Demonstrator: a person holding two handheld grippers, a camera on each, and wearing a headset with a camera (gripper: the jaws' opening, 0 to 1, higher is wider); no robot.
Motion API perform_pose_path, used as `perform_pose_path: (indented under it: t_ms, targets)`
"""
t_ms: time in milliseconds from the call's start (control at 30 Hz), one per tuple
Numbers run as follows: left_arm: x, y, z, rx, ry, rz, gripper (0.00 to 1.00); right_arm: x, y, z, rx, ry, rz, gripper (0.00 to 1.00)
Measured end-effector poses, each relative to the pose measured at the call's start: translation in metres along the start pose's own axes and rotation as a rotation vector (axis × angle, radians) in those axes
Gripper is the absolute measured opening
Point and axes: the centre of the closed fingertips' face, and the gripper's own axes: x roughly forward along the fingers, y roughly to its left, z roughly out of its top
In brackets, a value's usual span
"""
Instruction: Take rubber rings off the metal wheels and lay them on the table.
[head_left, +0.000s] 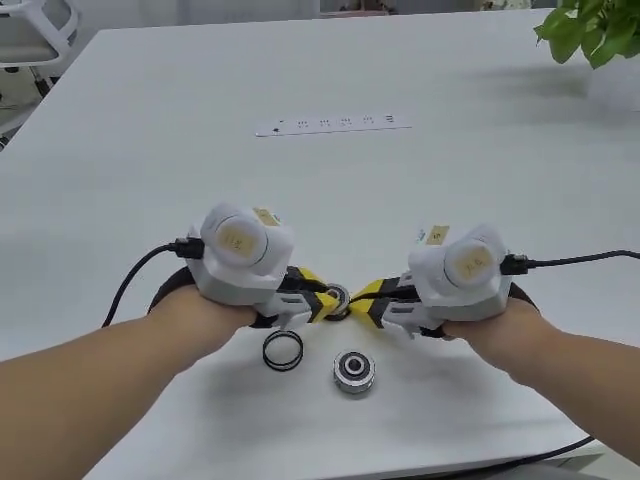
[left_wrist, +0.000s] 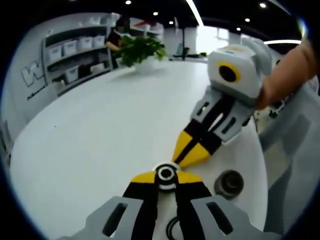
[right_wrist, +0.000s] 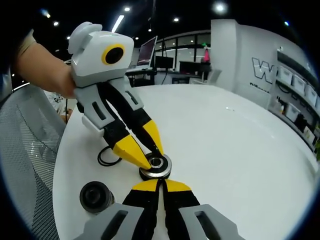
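Wheel job looks part done. One small metal wheel (left_wrist: 166, 173) sits right btw the two grippers. L gripper (left_wrist: 166, 179) has its jaws shut on that wheel, one yellow tip each side, so it can't spin or slip away. R gripper (right_wrist: 160, 186) comes at the wheel from the other side, nose to nose w/ the L one. Its jaws are pressed together, tips at the wheel's edge. Prob. it's there to grab the rubber ring (right_wrist: 146, 173) & pull, but I can't tell if it has any rubber pinched. The dark band round the wheel looks like that ring, not yet off.

Near the metal wheel, on the person's side, a loose ring (head_left: 283, 350) lies flat on the table (head_left: 300, 200), so one ring looks done. Also near the metal wheel, just beside that ring, sits a 2nd wheel (head_left: 354, 369). Can't tell if it has a ring on.

Next, R must catch only the thin rubber, not the metal, or it'll slip.
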Motion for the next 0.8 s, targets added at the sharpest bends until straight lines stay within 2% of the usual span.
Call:
perform_pose_path:
  t_ms: [67,167,367,467,600,667,800]
  targets:
    - [0.0000,0.0000,0.0001,0.000,0.000,0.000,0.12,0.0000,0.0008,-0.0004,0.059,-0.014,0.021,0.02]
    - [0.0000,0.0000,0.0001,-0.001,-0.002,0.000,0.12,-0.0004,-0.0012,-0.0022,0.072,-0.021,0.017,0.11]
    - [-0.0002,-0.0002,0.0004,-0.004,-0.003,-0.001,0.12,0.0013,0.0022,-0.0014,0.086,-0.021,0.035,0.07]
    - [-0.0004,-0.0003,0.0003,-0.005,-0.004,0.000,0.12,0.0013,0.0011,-0.0027,0.157,-0.022,0.041,0.06]
    - [-0.0005,-0.0005,0.0004,-0.005,-0.003,0.003,0.12,0.0018,0.0059,-0.0024,0.188,-0.021,0.065,0.03]
    - [-0.0006,-0.0005,0.0003,-0.006,-0.004,0.005,0.12,0.0006,0.0041,-0.0030,0.181,-0.016,0.050,0.01]
    - [-0.0007,-0.0005,0.0002,-0.001,-0.003,0.006,0.12,0.0000,0.0016,-0.0040,0.242,-0.025,0.047,0.00]
